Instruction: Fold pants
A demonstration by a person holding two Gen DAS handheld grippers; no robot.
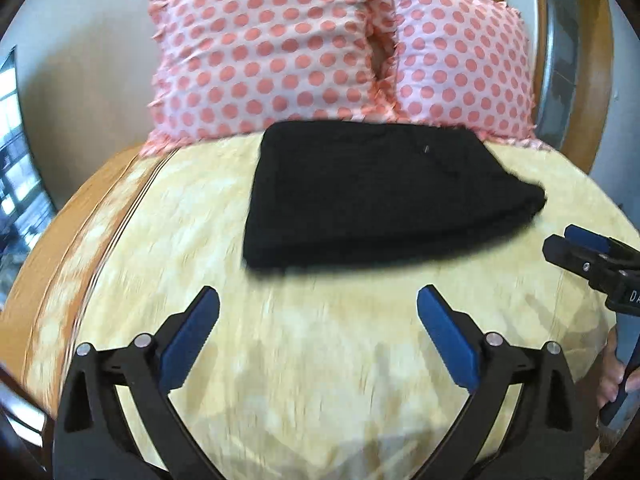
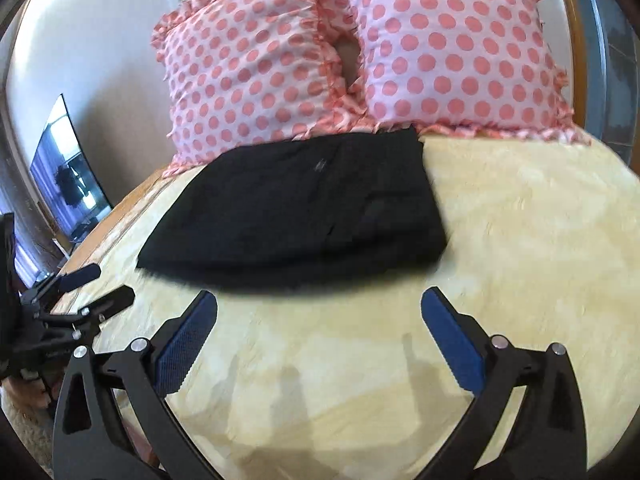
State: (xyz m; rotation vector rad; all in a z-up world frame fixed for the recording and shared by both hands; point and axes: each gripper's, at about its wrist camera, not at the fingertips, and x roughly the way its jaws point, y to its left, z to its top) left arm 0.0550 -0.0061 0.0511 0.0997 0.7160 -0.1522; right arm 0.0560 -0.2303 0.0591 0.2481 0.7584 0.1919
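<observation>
The black pants (image 1: pixel 372 196) lie folded into a compact rectangle on the yellow bedspread (image 1: pixel 320 360), just in front of the pillows. They also show in the right wrist view (image 2: pixel 304 216). My left gripper (image 1: pixel 318 300) is open and empty, held above the bedspread a little short of the pants' near edge. My right gripper (image 2: pixel 320 304) is open and empty, also just short of the near edge. The right gripper shows at the right edge of the left wrist view (image 1: pixel 576 248), and the left gripper shows at the left of the right wrist view (image 2: pixel 96 284).
Two pink pillows with coral dots (image 1: pixel 272 48) (image 2: pixel 452 40) lean against the wall behind the pants. A wooden bed frame (image 1: pixel 40 248) borders the left side. A dark screen (image 2: pixel 64 176) stands at far left.
</observation>
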